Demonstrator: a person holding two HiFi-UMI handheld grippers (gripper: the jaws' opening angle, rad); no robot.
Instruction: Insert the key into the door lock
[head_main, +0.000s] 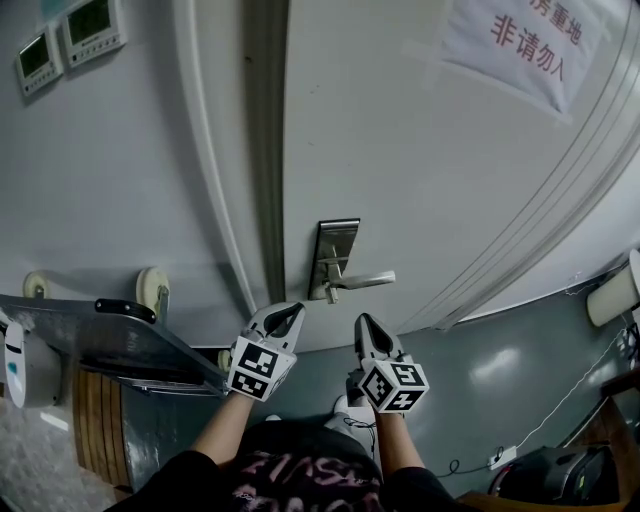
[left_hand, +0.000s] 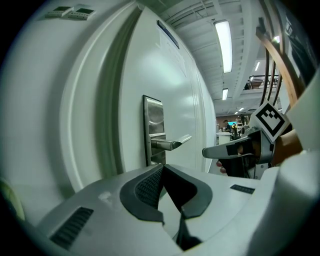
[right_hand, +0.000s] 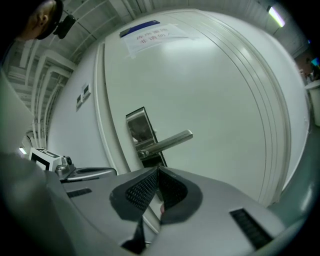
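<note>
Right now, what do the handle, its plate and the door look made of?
The handle looks like metal with a satin silver finish: soft, even highlights run along the lever. The plate also looks like metal but more polished, since it throws back blurry reflections. The door has a smooth, pale, slightly glossy skin, either paint or laminate; its core cannot be told.

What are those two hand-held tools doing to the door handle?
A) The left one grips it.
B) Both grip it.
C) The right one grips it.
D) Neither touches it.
D: in the head view, the left gripper and the right gripper both sit short of the door handle, with door showing between.
</note>
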